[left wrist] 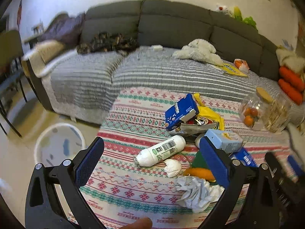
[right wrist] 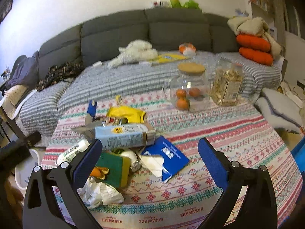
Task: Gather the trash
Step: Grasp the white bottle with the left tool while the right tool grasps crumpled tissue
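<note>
Trash lies piled on a table with a patterned cloth [left wrist: 122, 173]. A white bottle [left wrist: 162, 150] lies on its side, with a small white wad [left wrist: 173, 167], orange peel [left wrist: 200, 172] and crumpled paper [left wrist: 198, 192] near it. Behind are a blue carton [left wrist: 181, 110], a yellow snack bag [left wrist: 208, 117] and a light-blue carton [right wrist: 124, 134]. A blue booklet [right wrist: 167, 157] with a tissue and a green-yellow sponge [right wrist: 114, 168] lie in the right wrist view. My left gripper [left wrist: 152, 158] is open above the bottle. My right gripper [right wrist: 149, 159] is open over the booklet. A white bin [left wrist: 57, 145] stands on the floor to the left.
A glass jar with oranges [right wrist: 187, 89] and a clear snack jar [right wrist: 226, 84] stand at the table's far side. A grey sofa [left wrist: 171, 24] with a striped cover, a white plush toy [left wrist: 198, 52] and orange cushions [right wrist: 254, 49] fills the back. A dark chair [left wrist: 11, 61] stands left.
</note>
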{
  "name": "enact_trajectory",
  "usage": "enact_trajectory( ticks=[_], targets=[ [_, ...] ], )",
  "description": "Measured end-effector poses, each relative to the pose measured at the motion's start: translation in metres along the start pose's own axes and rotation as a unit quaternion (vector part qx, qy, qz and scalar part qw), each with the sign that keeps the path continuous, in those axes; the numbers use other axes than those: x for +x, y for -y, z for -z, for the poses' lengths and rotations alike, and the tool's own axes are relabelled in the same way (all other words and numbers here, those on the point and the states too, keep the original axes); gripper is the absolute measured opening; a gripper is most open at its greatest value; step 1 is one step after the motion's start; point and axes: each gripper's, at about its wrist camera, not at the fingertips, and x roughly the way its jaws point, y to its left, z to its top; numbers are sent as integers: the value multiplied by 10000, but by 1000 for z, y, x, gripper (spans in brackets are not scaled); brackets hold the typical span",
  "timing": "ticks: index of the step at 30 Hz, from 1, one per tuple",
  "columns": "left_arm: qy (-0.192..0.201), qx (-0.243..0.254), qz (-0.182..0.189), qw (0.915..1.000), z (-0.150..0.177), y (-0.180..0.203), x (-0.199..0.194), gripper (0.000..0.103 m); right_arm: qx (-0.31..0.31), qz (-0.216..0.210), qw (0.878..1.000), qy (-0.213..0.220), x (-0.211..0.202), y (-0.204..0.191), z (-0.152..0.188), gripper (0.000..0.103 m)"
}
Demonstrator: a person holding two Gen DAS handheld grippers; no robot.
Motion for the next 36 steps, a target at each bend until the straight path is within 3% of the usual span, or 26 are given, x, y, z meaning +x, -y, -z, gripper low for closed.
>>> enact_trajectory(
  ticks=[3, 7, 10, 15, 19, 23, 25, 26, 28, 29, 36],
  targets=[
    [-250, -346, 261, 9987, -15, -16, 12, 96, 35, -17, 9997, -226, 8, 4, 0, 98],
    [-879, 96, 565, 9945, -26, -10, 38, 96, -59, 133, 9992, -368, 13, 4, -1, 98],
    [-1231, 684, 313, 9895, -19, 4, 60, 96, -139, 214, 9986, -457, 17, 4, -1, 98],
    [-1925, 1463, 134, 9702, -4, 22, 107, 96, -230, 138, 9971, -711, 27, 4, -1, 98],
    [-2099, 1886, -85, 9593, -3, 30, 133, 95, -359, 51, 9958, -839, 34, -1, 1, 98],
    [-2642, 1918, 41, 9452, 1, 29, 160, 83, -546, -2, 9941, -938, 39, -8, 4, 98],
    [-2799, 1916, 130, 9406, 7, 25, 166, 65, -598, -58, 9932, -1001, 41, -10, 6, 98],
    [-2790, 1852, 238, 9419, 8, 23, 164, 61, -636, -100, 9925, -1040, 42, -13, 7, 98],
    [-2660, 1751, 328, 9474, 8, 18, 156, 40, -683, -166, 9917, -1079, 43, -15, 8, 98],
    [-2571, 1713, 325, 9505, 8, 15, 149, 38, -718, -230, 9911, -1096, 43, -17, 10, 98],
    [-1860, 1163, 797, 9724, -13, -4, 84, 37, -855, -495, 9872, -1251, 42, -26, 18, 98]
  ],
)
